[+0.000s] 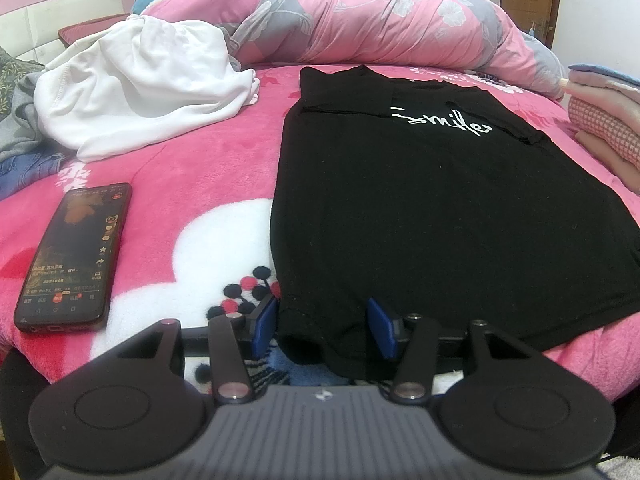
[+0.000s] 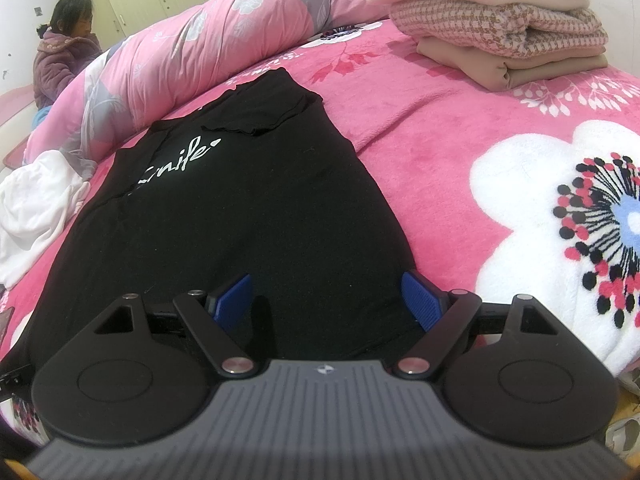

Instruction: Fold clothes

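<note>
While lying lengthwise on the bed (image 1: pixel 192 168), black shirt (image 1: pixel 420 208) collar far, hem near, left gripper (image 1: pixel 322 326) and right gripper (image 2: pixel 330 300) jaws spread at hem corners, phone (image 1: pixel 74 254) left, folded stack (image 2: pixel 508 36) right.

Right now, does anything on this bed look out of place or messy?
Yes. A phone with its screen lit lies on the pink blanket, left of the black shirt and among the laundry. A white garment sits crumpled behind it, while other clothes are stacked folded. The shirt itself lies flat, sleeves tucked in.
</note>
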A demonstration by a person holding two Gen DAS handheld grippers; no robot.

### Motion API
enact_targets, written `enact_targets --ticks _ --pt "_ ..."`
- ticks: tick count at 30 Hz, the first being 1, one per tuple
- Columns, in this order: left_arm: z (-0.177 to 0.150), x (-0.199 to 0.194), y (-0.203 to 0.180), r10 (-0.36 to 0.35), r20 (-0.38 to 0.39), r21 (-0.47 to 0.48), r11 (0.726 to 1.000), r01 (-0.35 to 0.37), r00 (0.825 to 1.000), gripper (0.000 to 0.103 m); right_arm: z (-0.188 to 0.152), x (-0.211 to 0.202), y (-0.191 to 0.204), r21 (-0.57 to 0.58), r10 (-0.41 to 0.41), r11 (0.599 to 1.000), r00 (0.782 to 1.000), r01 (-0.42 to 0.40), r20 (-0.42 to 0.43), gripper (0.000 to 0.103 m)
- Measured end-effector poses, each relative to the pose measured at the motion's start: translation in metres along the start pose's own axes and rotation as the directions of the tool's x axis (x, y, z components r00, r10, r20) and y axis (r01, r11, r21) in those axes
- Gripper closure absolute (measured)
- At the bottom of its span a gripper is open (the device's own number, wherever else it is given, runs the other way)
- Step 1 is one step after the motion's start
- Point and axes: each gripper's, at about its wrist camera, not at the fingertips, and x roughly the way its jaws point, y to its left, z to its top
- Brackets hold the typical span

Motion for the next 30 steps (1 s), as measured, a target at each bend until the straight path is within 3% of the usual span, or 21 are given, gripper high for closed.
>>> enact_targets --ticks 11,22,26,30 --pt "-0.003 -0.004 0.006 -0.037 0.016 -0.026 0.999 0.038 0.999 0.052 0.003 -0.001 -0.003 0.016 0.016 1.0 1.0 -0.016 -0.01 0.02" --pt "-0.007 -0.013 0.031 -0.186 0.026 -0.08 0.979 0.187 0.982 0.049 0.022 -0.014 -0.024 0.125 0.102 0.987 0.995 -0.099 -0.018 0.025" --pt "-0.007 -0.012 0.042 -0.224 0.018 -0.117 0.968 0.224 0.974 0.053 0.029 -0.024 -0.037 0.194 0.157 0.969 0.988 -0.154 0.0 0.027" --pt "-0.007 -0.01 0.051 -0.253 0.01 -0.148 0.956 0.252 0.967 0.067 0.035 -0.018 -0.051 0.248 0.197 0.951 0.98 -0.186 -0.022 0.035"
